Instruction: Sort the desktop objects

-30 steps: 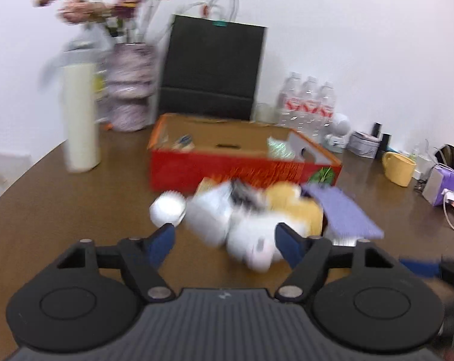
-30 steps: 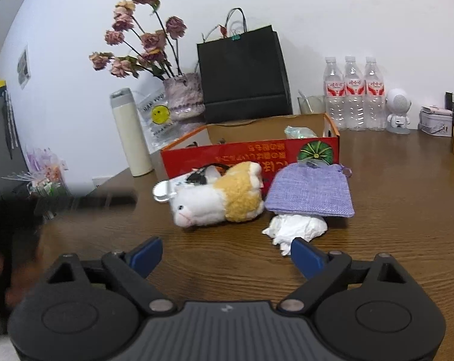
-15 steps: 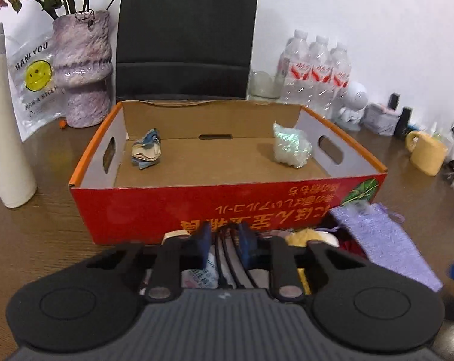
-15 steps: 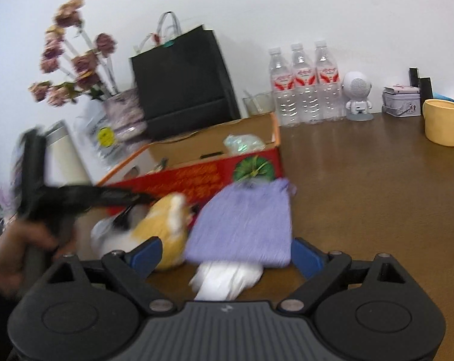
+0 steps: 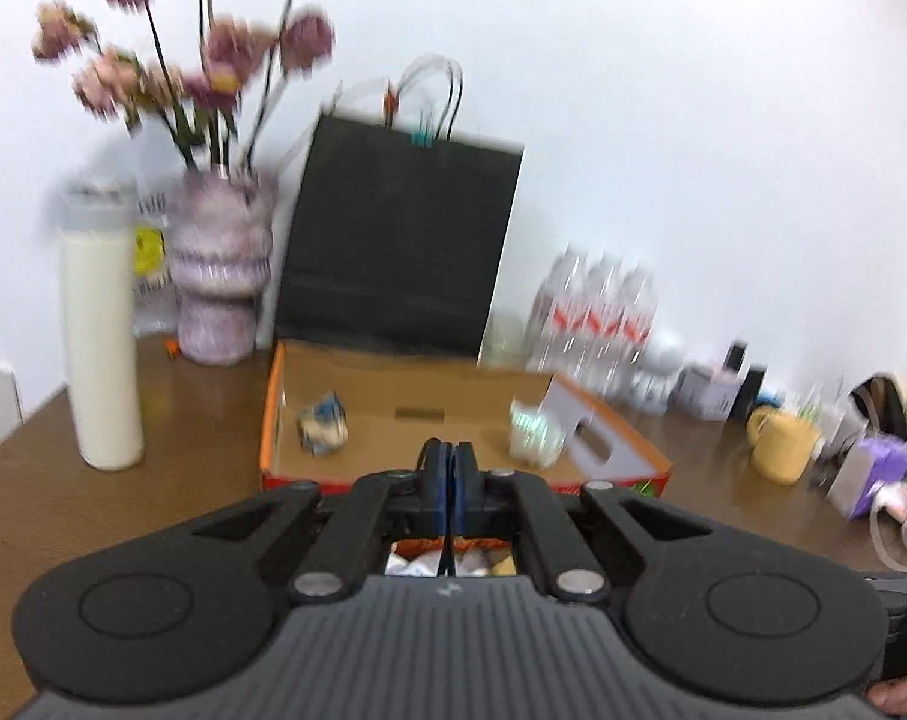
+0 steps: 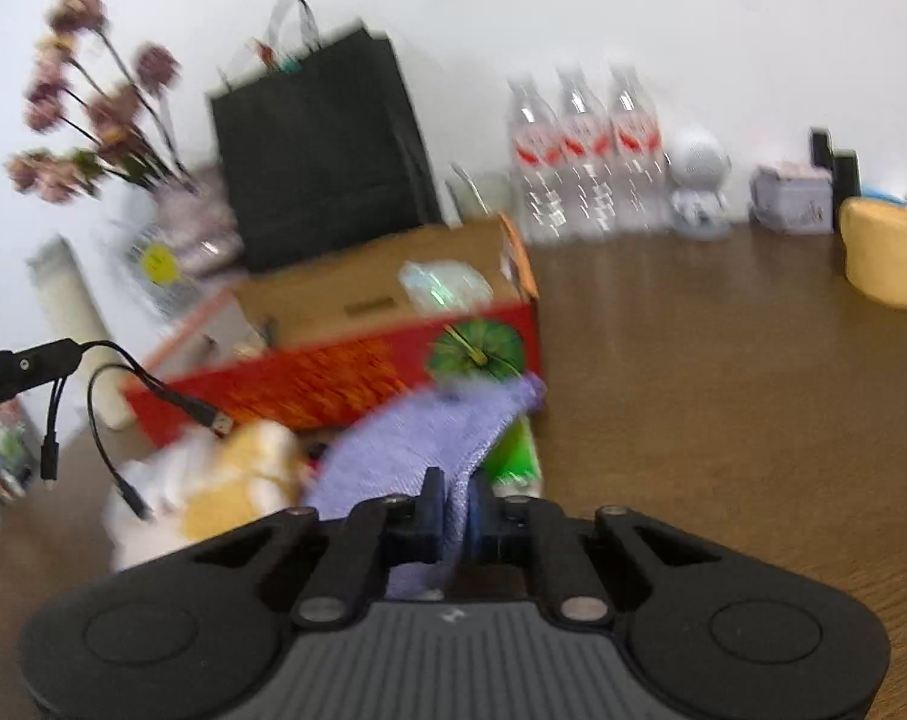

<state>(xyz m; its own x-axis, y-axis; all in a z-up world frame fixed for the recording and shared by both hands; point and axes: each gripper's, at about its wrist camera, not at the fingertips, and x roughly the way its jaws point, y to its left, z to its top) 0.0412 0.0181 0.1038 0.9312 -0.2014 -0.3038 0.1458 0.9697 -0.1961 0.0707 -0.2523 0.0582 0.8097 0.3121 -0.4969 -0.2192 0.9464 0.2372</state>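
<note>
My left gripper (image 5: 451, 468) is shut on a black multi-plug cable and is raised in front of the red cardboard box (image 5: 273, 414). The cable (image 6: 102, 405) hangs from it at the left of the right wrist view. My right gripper (image 6: 453, 495) is shut on the purple cloth pouch (image 6: 417, 444) and lifts its near edge. The white and yellow plush toy (image 6: 213, 498) lies left of the pouch. A crumpled blue wrapper (image 5: 324, 429) and a clear green packet (image 5: 534, 429) lie inside the box (image 6: 333, 372).
Behind the box stand a black paper bag (image 5: 399, 240), a vase of dried flowers (image 5: 222, 264), a white bottle (image 5: 99, 348) and three water bottles (image 6: 585, 156). A yellow mug (image 6: 885, 252) and a small white robot figure (image 6: 699, 186) are at the right.
My left gripper closed on the cable near the plush toy and rose with it. My right gripper moved forward and closed on the purple pouch, lifting it.
</note>
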